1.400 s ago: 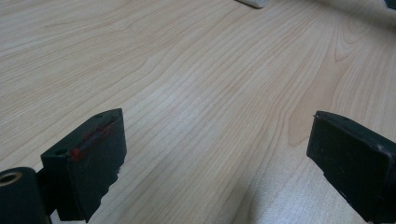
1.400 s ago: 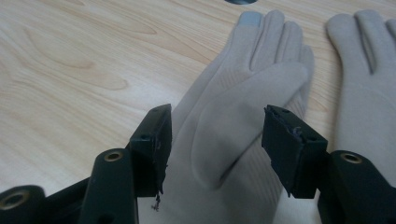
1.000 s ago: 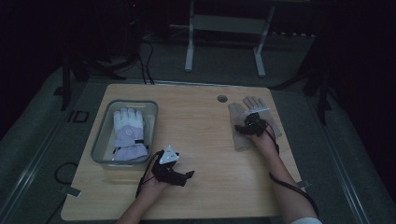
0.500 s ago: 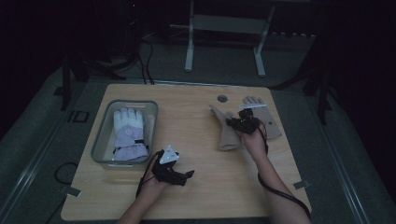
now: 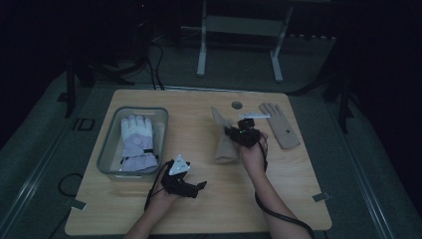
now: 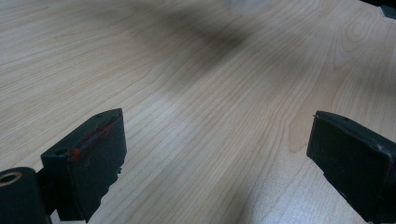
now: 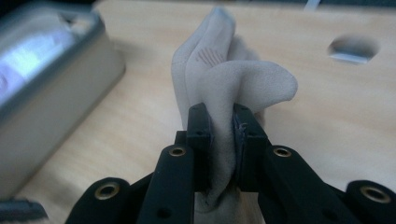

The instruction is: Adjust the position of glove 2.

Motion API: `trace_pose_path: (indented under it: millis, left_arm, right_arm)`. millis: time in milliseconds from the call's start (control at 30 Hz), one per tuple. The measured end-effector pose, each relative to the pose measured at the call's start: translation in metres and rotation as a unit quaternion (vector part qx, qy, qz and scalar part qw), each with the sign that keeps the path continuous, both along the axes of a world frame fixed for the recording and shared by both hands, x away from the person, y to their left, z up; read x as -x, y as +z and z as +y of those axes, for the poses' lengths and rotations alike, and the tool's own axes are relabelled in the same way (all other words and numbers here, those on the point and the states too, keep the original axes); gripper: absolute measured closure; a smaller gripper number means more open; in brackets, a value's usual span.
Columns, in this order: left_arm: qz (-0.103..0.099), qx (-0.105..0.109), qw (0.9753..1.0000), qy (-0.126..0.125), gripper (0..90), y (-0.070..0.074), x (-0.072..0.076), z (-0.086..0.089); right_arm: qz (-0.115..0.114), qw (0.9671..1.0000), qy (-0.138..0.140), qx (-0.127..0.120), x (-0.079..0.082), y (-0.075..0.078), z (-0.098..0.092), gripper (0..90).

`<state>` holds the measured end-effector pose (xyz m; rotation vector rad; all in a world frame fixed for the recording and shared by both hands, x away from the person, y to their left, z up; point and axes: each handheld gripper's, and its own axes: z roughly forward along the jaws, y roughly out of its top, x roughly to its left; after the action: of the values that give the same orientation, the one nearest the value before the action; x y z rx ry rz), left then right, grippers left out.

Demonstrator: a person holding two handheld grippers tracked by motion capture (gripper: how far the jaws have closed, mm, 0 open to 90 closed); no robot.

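Dim room, dark floor w/ cables and a metal stand behind; the wooden table (image 5: 199, 209) is the only lit surface. At its left sits a clear bin (image 5: 110, 149) w/ a white padded glove (image 5: 135, 140) already lying inside, so the bin looks like the drop spot. The right gripper (image 5: 238, 130) is mid-table, jaws pinched tight on a beige glove (image 5: 224, 142); in the right gripper view the fabric (image 7: 224, 88) bunches up between the two black jaws and folds over above them, so the grip is on a gathered fold of cloth, prob. to keep the limp thing from slipping. The glove hangs partly lifted, lower end apparently touching the wood. Its twin, a second beige glove (image 5: 279, 124), lies flat near the right edge, well apart from the bin, w/ a small white strip (image 5: 254, 115) just beside its fingers; likely next in line. The left gripper (image 5: 198, 186) rests low near the front edge beside the bin, jaws wide apart w/ nothing between them, bare wood in its own view (image 6: 210, 130); parked out of the way, I'd guess.
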<state>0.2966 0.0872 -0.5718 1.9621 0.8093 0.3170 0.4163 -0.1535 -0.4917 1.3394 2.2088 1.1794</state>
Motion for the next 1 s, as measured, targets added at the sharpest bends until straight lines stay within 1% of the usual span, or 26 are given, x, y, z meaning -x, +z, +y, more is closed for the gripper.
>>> trace_pose_path:
  millis: [67,200,267,400,433,467,533,567,600,667,700,767,867,1000]
  left_arm:
    - [0.003,0.002,1.0,-0.001,5.0,0.0,0.0,0.0]
    - [0.005,0.004,1.0,0.001,5.0,-0.001,-0.001,0.001]
    - [0.006,0.005,1.0,0.0,5.0,-0.001,-0.001,0.001]
    - [0.006,0.004,1.0,0.0,5.0,-0.001,-0.001,0.0]
    - [0.006,0.004,1.0,0.0,5.0,-0.001,-0.001,0.0]
    - [0.005,0.003,1.0,-0.001,5.0,-0.001,-0.001,0.0]
    - [0.006,0.004,1.0,-0.001,5.0,-0.001,0.0,0.0]
    - [0.005,0.003,1.0,-0.001,5.0,-0.001,0.0,0.0]
    - [0.005,0.003,1.0,-0.001,5.0,-0.001,0.0,0.0]
    - [0.006,0.003,1.0,-0.001,5.0,-0.001,0.0,0.001]
    - [0.006,0.003,1.0,-0.001,5.0,-0.001,0.0,0.001]
    - [0.007,0.005,1.0,-0.001,5.0,-0.002,-0.001,0.001]
    - [0.007,0.005,1.0,-0.001,5.0,-0.002,-0.001,0.001]
    - [0.008,0.004,1.0,-0.001,5.0,-0.003,-0.001,0.001]
  right_arm:
    - [0.021,0.9998,0.005,0.003,0.0,-0.017,0.004,79.2]
    - [0.042,0.9985,0.014,0.031,-0.002,-0.044,0.008,78.6]
    - [0.055,0.9979,0.015,0.03,0.0,-0.054,0.009,78.1]
    - [0.062,0.9974,0.017,0.032,0.004,-0.064,0.012,75.2]
    - [0.062,0.9974,0.017,0.032,0.004,-0.064,0.012,75.2]
    - [0.061,0.9975,0.02,0.032,0.005,-0.064,0.012,72.9]
    - [0.056,0.9975,0.026,0.036,0.008,-0.066,0.016,63.2]
    - [0.056,0.9975,0.028,0.033,0.009,-0.066,0.017,61.5]
    - [0.052,0.9974,0.031,0.038,0.01,-0.066,0.017,59.7]
    - [0.053,0.9974,0.034,0.034,0.011,-0.064,0.017,55.0]
    - [0.051,0.9974,0.034,0.038,0.012,-0.063,0.016,53.2]
    - [0.05,0.9976,0.038,0.03,0.012,-0.059,0.014,47.7]
    - [0.04,0.9978,0.044,0.027,0.013,-0.05,0.008,39.9]
    - [0.029,0.9987,0.037,0.02,0.011,-0.038,-0.004,30.2]
